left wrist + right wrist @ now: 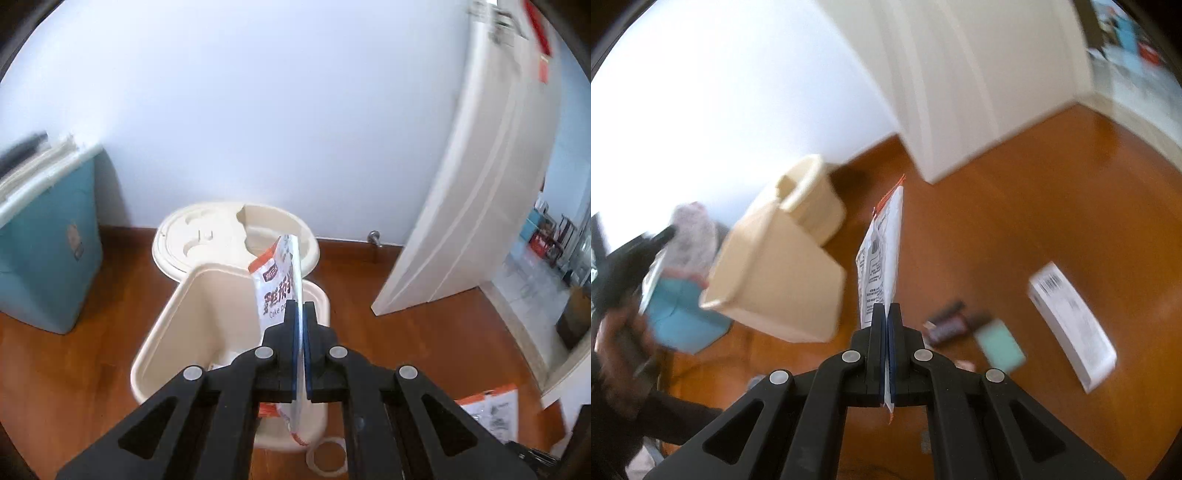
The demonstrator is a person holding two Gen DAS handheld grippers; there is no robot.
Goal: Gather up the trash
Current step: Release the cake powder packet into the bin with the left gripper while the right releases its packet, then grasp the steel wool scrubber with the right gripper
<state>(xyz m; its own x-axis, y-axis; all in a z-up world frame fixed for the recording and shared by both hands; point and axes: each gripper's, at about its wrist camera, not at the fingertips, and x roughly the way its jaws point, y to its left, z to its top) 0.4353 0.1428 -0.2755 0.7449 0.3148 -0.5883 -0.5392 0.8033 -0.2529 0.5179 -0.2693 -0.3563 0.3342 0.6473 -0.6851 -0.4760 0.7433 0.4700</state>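
My left gripper (300, 306) is shut on a white and orange snack wrapper (277, 280) and holds it upright over the open cream trash bin (173, 325). The bin's round lid (192, 236) lies on the floor behind it. My right gripper (886, 308) is shut on another white wrapper with orange edging (882, 254), held edge-on above the floor, to the right of the bin (775, 280). The left gripper and the hand holding it (624, 280) show blurred at the left of the right wrist view.
A teal box (48, 258) stands left of the bin. An open white door (476, 192) is at the right. A tape ring (327, 456) and a wrapper (491, 410) lie on the wooden floor. A white carton (1071, 325), a teal packet (999, 345) and a dark wrapper (945, 325) lie there too.
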